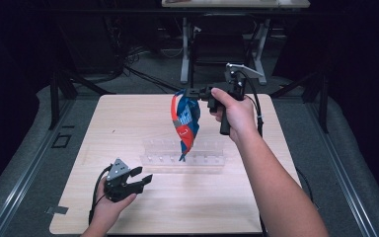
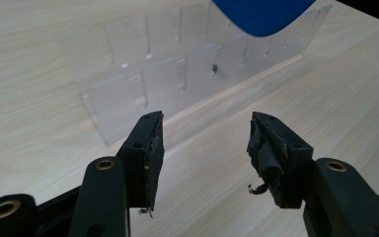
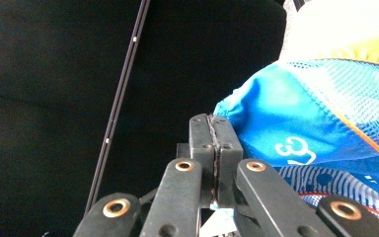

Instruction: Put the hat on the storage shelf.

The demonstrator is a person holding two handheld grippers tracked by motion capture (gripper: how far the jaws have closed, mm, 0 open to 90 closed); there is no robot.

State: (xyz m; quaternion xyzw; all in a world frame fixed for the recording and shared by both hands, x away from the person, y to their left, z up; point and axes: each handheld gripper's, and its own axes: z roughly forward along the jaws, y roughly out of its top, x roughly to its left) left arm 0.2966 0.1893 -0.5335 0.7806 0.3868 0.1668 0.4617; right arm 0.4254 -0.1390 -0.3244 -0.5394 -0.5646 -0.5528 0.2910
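Note:
A blue, red and white snack bag (image 1: 185, 123) hangs in the air from its top edge, with my right gripper (image 1: 190, 92) shut on that edge. Its lower tip dangles just over a clear plastic rack (image 1: 182, 157) with several slots in mid-table. In the right gripper view the jaws (image 3: 214, 121) are pressed together and the bag (image 3: 301, 133) bulges out to their right. My left gripper (image 1: 143, 176) is held low near the front left of the table, open and holding nothing. In the left gripper view its jaws (image 2: 205, 123) point at the rack (image 2: 153, 84), and the bag's blue bottom (image 2: 264, 15) hangs above the rack.
The light wooden table (image 1: 128, 113) is bare around the rack. Dark floor, cables and table legs lie beyond its far edge, and metal rails run along both sides.

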